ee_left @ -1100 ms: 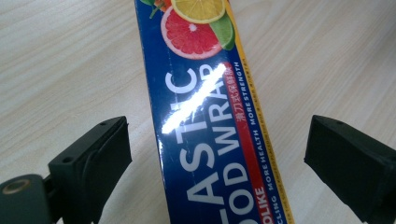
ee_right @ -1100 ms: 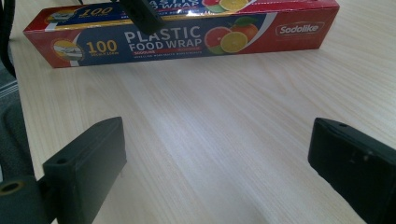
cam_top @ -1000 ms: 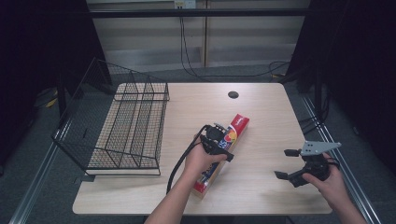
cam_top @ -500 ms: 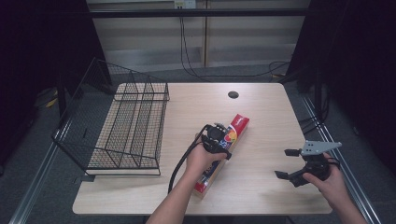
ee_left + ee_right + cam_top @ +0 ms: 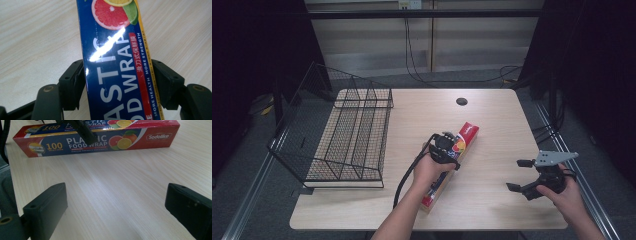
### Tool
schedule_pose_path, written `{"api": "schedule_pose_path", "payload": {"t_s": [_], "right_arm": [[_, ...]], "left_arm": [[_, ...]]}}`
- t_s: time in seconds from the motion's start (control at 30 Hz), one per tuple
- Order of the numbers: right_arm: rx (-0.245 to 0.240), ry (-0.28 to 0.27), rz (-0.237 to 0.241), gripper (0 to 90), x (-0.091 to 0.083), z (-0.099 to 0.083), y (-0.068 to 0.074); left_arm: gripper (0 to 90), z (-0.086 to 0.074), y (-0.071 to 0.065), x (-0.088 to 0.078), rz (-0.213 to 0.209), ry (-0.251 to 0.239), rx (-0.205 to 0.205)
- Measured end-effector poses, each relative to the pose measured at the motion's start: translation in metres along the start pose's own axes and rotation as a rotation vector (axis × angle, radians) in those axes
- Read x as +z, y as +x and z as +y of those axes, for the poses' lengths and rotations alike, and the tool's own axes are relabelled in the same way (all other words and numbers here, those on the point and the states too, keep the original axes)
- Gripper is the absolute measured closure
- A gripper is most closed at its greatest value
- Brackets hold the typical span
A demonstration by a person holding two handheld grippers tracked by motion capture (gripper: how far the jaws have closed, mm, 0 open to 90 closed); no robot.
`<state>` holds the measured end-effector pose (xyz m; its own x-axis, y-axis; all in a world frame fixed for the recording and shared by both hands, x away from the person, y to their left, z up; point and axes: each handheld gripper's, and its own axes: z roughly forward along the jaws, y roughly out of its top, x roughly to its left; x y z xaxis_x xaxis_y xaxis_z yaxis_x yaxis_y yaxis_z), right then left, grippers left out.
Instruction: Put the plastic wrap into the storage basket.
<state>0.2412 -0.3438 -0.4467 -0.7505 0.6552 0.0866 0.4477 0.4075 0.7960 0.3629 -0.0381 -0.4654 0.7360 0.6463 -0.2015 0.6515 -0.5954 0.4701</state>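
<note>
The plastic wrap box point(image 5: 451, 162) lies slantwise on the table point(image 5: 492, 120), unmoved since a second ago. It is now pinched across its width by the left gripper point(image 5: 445, 148), whose jaws have just been closing. The right gripper point(image 5: 519, 175) is held spread, well apart, as before.

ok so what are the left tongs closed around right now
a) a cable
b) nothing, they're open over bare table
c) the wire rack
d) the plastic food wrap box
d: in the left gripper view the left tongs have just been closing and both pads now press the sides of the plastic food wrap box, which lies on the table to the right of the wire rack.
</note>
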Motion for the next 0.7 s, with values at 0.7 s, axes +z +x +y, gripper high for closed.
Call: {"api": "schedule_pose_path", "payload": {"t_s": [0.7], "right_arm": [[-0.014, -0.005, 0.009, 3.8, -0.0002, 0.0007, 0.0013]], "left_arm": [[42.9, 0.0065, -0.0012, -0.0065, 0.05, 0.1, -0.021]]}}
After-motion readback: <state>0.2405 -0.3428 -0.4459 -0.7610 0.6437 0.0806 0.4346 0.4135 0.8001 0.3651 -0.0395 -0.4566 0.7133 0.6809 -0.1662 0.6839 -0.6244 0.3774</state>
